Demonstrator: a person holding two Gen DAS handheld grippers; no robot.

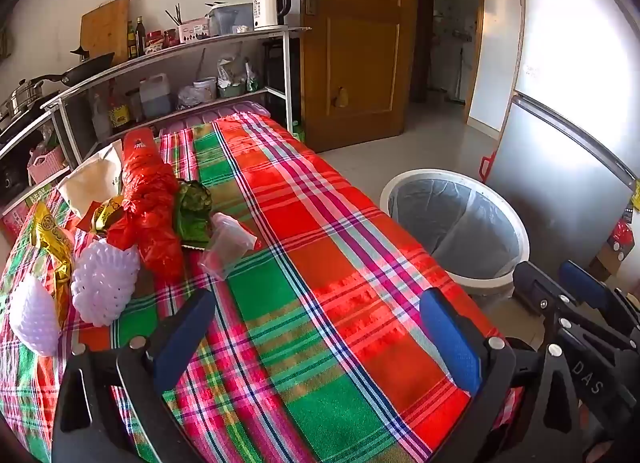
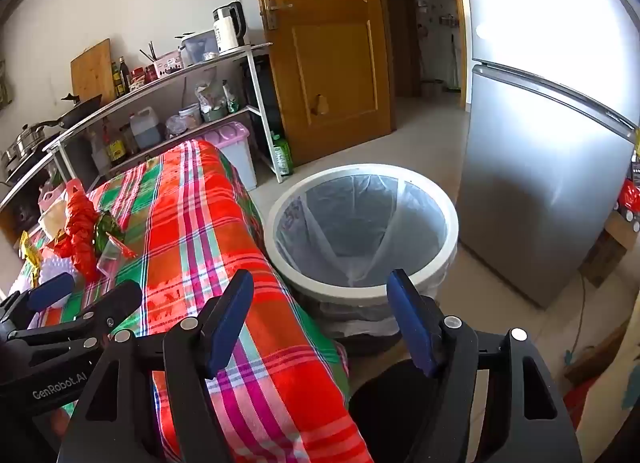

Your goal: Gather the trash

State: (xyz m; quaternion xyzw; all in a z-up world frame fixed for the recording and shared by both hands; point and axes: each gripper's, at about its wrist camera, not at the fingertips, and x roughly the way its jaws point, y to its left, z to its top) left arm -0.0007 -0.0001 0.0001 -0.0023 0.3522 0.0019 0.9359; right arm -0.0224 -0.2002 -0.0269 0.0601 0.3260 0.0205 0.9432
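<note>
Left wrist view: at the left, two white foam fruit nets point(image 1: 105, 283), crinkled gold foil point(image 1: 52, 247), a red plastic bag point(image 1: 150, 199), green foil point(image 1: 194, 207) and a clear pouch point(image 1: 228, 245) lie bunched on the woven plaid cloth point(image 1: 320, 263). The left gripper point(image 1: 320, 339) gapes wide, empty. Rightward, a round white bin point(image 2: 362, 231) with translucent liner stands beside the table; the right gripper point(image 2: 320, 319) hangs spread, empty.
</note>
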